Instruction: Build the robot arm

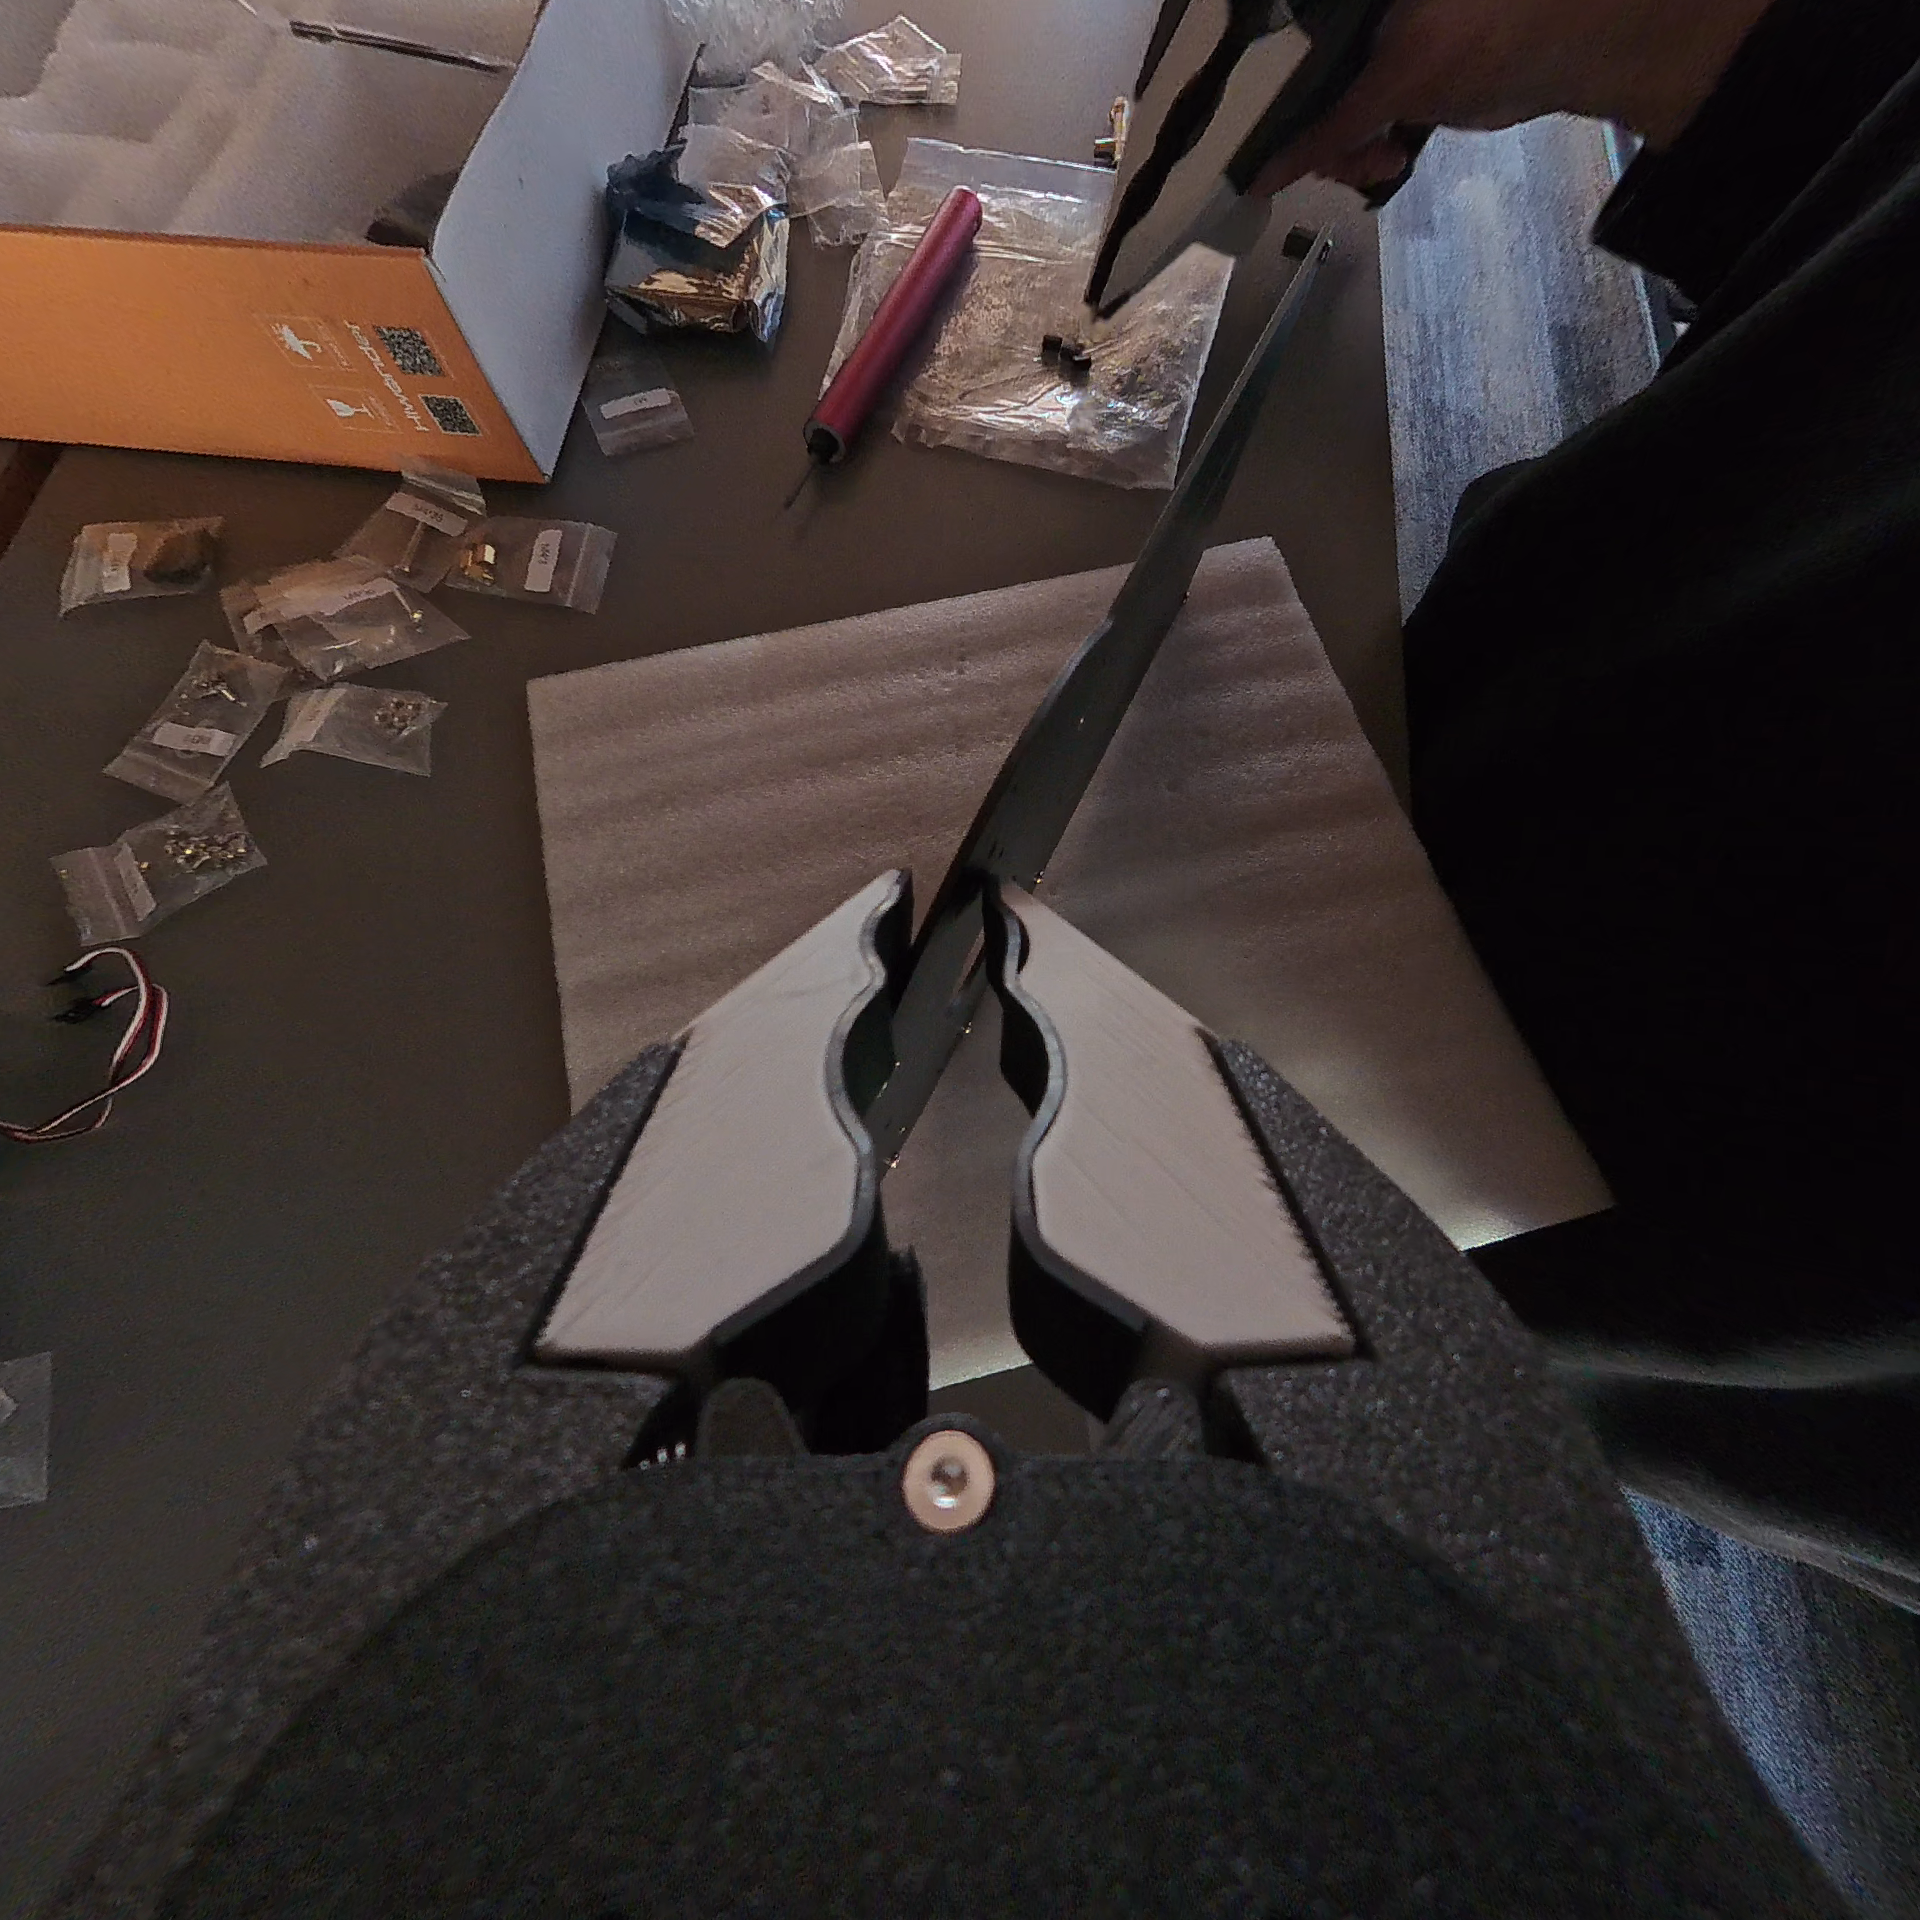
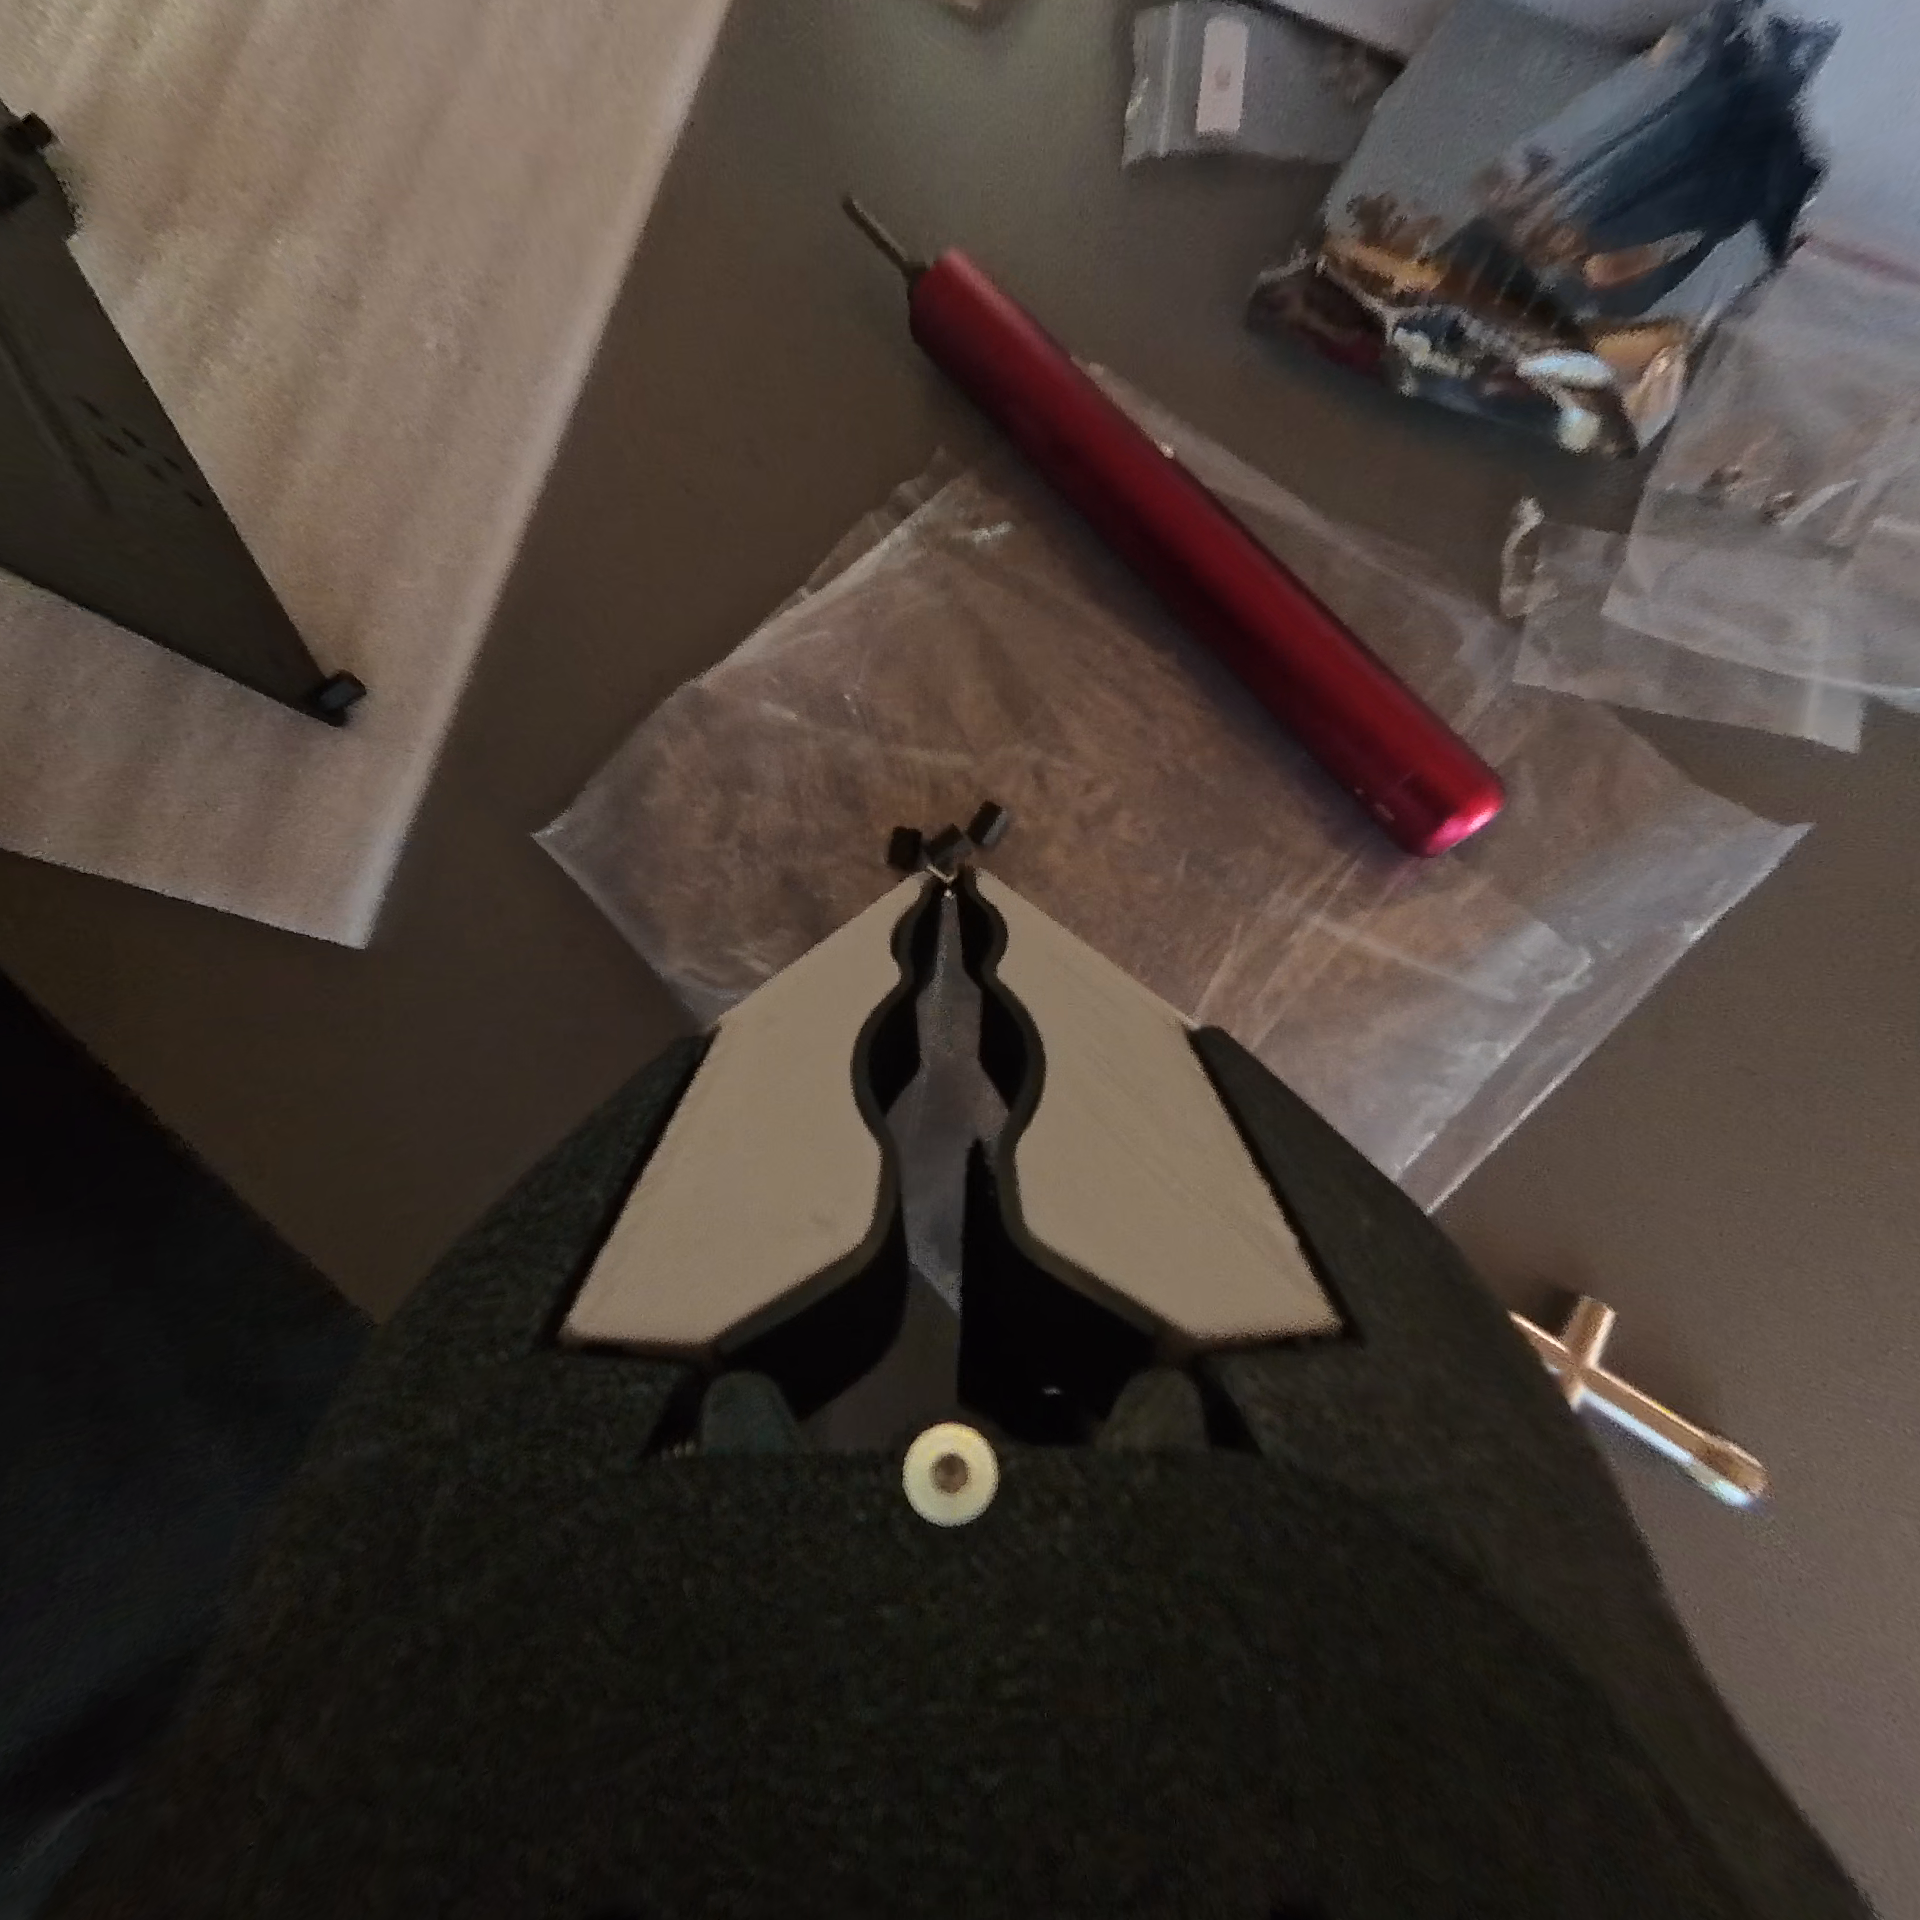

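Note:
My left gripper (image 1: 951, 888) is shut on the near end of a thin black metal plate (image 1: 1122, 644). It holds the plate on edge, slanting up and away over a white foam sheet (image 1: 779, 790). The plate also shows at the left of the right wrist view (image 2: 125, 520), over the foam sheet (image 2: 364, 312). My right gripper (image 2: 940, 883) has its jaws together, tips right at several small black pieces (image 2: 943, 840) on a clear plastic bag (image 2: 1143, 831). I cannot tell whether it pinches anything. The right gripper also shows in the left wrist view (image 1: 1107, 296), above the pieces (image 1: 1065, 348).
A red pen-shaped screwdriver (image 2: 1195, 551) lies partly on the clear bag. An orange and white box (image 1: 260, 343) stands far left, with several small parts bags (image 1: 312, 644) before it. A foil bag (image 1: 696, 249), red-white wires (image 1: 104, 1039) and a brass cross-shaped tool (image 2: 1642, 1403) lie about. A person's dark clothing (image 1: 1714, 727) fills the right. About 35 centimetres separates my left fingertips from my right.

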Available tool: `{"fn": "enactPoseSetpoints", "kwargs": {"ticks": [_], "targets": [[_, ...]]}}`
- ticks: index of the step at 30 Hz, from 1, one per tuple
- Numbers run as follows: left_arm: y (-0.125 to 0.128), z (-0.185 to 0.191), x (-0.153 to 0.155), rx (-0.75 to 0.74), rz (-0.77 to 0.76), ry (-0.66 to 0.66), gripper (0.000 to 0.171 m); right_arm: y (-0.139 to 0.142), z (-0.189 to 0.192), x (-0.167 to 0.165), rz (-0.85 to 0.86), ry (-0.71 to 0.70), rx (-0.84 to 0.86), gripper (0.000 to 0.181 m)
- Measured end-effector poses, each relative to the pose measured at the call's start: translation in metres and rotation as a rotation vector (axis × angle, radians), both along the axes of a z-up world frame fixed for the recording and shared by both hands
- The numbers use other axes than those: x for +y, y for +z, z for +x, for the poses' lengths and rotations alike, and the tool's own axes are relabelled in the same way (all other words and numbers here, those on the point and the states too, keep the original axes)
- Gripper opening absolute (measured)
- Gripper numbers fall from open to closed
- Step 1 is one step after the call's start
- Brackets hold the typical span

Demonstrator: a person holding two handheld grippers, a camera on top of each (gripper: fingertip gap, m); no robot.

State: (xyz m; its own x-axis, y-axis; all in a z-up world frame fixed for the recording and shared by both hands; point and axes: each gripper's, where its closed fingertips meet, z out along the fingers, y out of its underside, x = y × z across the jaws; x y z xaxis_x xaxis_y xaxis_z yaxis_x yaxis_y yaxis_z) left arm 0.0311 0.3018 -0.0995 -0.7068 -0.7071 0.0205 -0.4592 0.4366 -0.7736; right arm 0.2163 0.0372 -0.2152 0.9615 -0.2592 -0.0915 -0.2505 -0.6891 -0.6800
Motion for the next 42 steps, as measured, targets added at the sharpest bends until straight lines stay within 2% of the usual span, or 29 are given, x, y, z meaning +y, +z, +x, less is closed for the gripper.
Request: {"fn": "enactPoseSetpoints", "kwargs": {"ticks": [3, 5, 8, 11, 14, 19, 22, 24, 27, 29, 31, 35, 37, 38, 40, 42], "targets": [[0.0, 0.001, 0.0, -0.004, -0.001, 0.001, 0.013, 0.033, -0.012, 0.005, 0.062, 0.023, -0.055, 0.002], [0.0, 0.002, 0.001, -0.007, -0.001, -0.002, 0.013, 0.064, -0.035, 0.018, 0.133, 0.081, -0.076, 0.002], [0.0, 0.004, 0.001, -0.009, -0.002, -0.005, 0.013, 0.106, -0.09, 0.049, 0.226, 0.212, -0.067, 0.001], [0.0, 0.007, 0.002, 0.008, -0.02, 0.009, 0.014, 0.124, -0.159, 0.09, 0.291, 0.362, -0.033, 0.001], [-0.001, 0.012, 0.004, 0.001, -0.003, 0.018, 0.016, 0.11, -0.221, 0.135, 0.301, 0.457, 0.048, 0.001], [-0.001, 0.016, 0.005, 0.017, -0.023, 0.006, 0.016, 0.04, -0.273, 0.209, 0.199, 0.587, 0.047, 0.001], [-0.002, 0.02, 0.006, 0.024, -0.016, -0.001, 0.016, 0.007, -0.28, 0.241, 0.089, 0.645, -0.034, 0.001], [-0.003, 0.023, 0.007, 0.027, -0.005, -0.002, 0.017, -0.012, -0.277, 0.249, 0.003, 0.648, -0.044, 0.002], [-0.003, 0.026, 0.009, 0.02, 0.003, -0.001, 0.017, -0.006, -0.272, 0.254, 0.035, 0.612, 0.023, 0.002], [-0.003, 0.027, 0.009, 0.012, 0.0, 0.0, 0.017, -0.005, -0.266, 0.247, 0.012, 0.62, 0.012, 0.019], [-0.003, 0.026, 0.008, 0.002, -0.004, 0.0, 0.018, 0.015, -0.254, 0.236, 0.059, 0.576, -0.021, 0.018], [-0.002, 0.02, 0.006, -0.013, 0.006, -0.015, 0.016, 0.094, -0.235, 0.197, 0.209, 0.494, -0.013, 0.025], [-0.001, 0.015, 0.005, -0.016, 0.016, -0.026, 0.015, 0.131, -0.201, 0.175, 0.283, 0.381, -0.101, 0.025], [-0.001, 0.012, 0.004, -0.019, 0.019, -0.03, 0.014, 0.141, -0.18, 0.164, 0.291, 0.315, -0.142, 0.031], [-0.001, 0.007, 0.002, -0.025, 0.021, -0.038, 0.013, 0.133, -0.145, 0.142, 0.203, 0.236, -0.186, 0.055], [-0.001, 0.001, 0.0, -0.026, 0.022, -0.051, 0.012, 0.102, -0.124, 0.122, 0.049, 0.231, -0.189, 0.068]]}}
